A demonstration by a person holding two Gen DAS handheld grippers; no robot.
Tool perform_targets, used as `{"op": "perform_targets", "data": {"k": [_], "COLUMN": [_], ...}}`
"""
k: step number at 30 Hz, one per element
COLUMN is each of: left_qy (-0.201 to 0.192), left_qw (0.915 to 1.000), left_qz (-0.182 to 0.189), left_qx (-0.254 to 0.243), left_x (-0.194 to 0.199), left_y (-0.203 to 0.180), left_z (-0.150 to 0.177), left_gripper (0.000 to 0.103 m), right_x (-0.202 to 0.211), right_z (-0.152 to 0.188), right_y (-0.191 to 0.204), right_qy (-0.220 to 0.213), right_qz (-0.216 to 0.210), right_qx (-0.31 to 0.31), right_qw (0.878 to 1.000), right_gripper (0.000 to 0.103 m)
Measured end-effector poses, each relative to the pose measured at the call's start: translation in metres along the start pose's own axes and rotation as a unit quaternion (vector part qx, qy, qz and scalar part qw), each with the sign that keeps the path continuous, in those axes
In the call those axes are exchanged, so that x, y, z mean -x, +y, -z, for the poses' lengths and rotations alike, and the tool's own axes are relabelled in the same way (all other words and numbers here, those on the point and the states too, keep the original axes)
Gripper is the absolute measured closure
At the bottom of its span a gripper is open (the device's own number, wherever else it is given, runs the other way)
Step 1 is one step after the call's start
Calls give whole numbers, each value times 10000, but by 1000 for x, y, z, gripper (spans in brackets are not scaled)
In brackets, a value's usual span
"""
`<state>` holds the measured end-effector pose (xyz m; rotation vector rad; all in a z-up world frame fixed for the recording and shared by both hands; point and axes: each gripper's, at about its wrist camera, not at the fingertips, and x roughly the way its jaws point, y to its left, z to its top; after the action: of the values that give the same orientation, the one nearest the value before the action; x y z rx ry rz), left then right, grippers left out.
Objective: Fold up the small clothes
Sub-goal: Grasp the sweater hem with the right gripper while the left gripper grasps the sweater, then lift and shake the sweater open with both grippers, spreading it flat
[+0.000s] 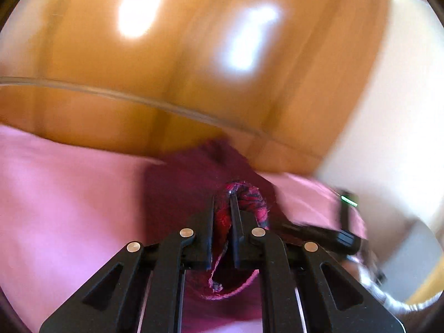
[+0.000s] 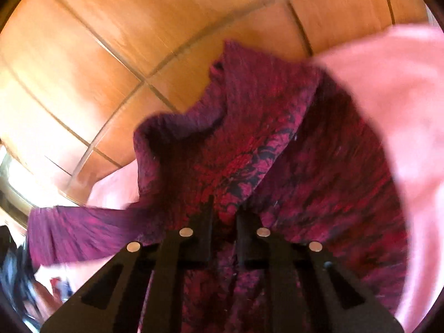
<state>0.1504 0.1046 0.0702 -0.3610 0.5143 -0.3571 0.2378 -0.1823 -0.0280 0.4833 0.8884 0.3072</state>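
Counting it up, you had two grippers and one patterned maroon garment [image 2: 277, 144]: your left gripper [image 1: 222, 197] and right gripper [image 2: 224, 205] were each clamped on its fabric. It lay bunched on a pink cloth [image 1: 69, 194] over the wooden floor [image 2: 111, 41], everything motion-blurred.

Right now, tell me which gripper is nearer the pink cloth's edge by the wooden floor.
Left. The left gripper pinches the maroon garment beside that pink cloth edge; the right gripper grips the garment's middle, farther from it.
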Motion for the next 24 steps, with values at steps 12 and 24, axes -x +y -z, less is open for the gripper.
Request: {"op": "perform_targets", "data": {"k": [12,24], "left_qy": [-37,-195], "left_qw": [9195,9341], "left_qz": [-3650,-3420], "left_qx": [1461,1007], "left_x": [-14,-4], "left_y": [197,148], "left_z": [-68,-19], "left_gripper": [94,24], "right_x": [45,45], "right_z": [-94,-138], "right_y": [-73,-127], "right_qy": [-772,-965], "right_qz": [2992,4264], "right_qx": [843,796], "right_qw": [9473,8959], "right_gripper": [93,33]}}
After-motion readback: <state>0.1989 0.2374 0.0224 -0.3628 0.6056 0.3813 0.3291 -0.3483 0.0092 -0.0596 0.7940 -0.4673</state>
